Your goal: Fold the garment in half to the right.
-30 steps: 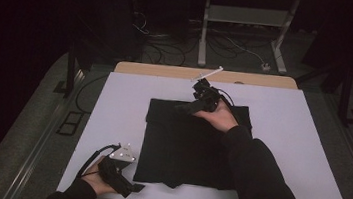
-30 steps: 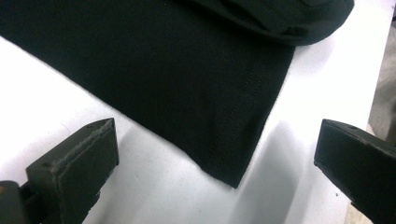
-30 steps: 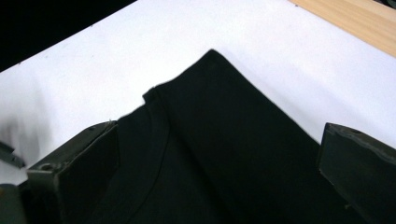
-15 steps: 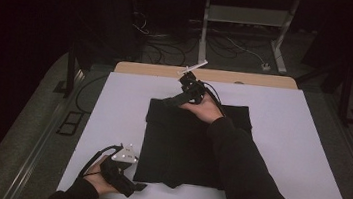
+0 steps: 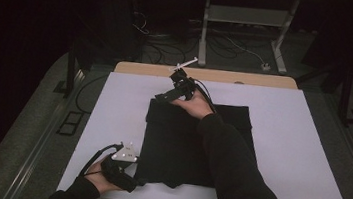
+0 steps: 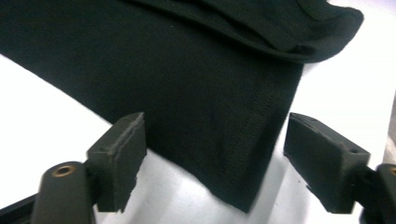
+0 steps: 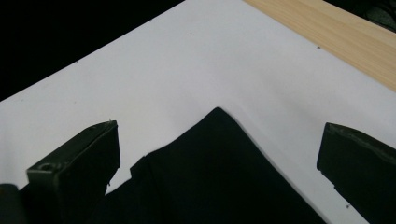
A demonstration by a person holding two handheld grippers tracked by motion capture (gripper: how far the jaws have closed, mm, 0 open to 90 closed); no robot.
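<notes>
Centrally on a white table lies a folded black garment, roughly square, its far edge near the table's wooden back strip. At its near left corner, the left gripper sits low with the corner lying between its jaws; the jaws have just been closing but do not yet press the cloth. At the far left corner, the right gripper hovers with its jaws spread wide and nothing between them, the pointed corner just ahead. To do this step well, I judge each gripper should slide far enough over its corner to catch every layer, then close firmly before any lift, so both left corners rise together.
</notes>
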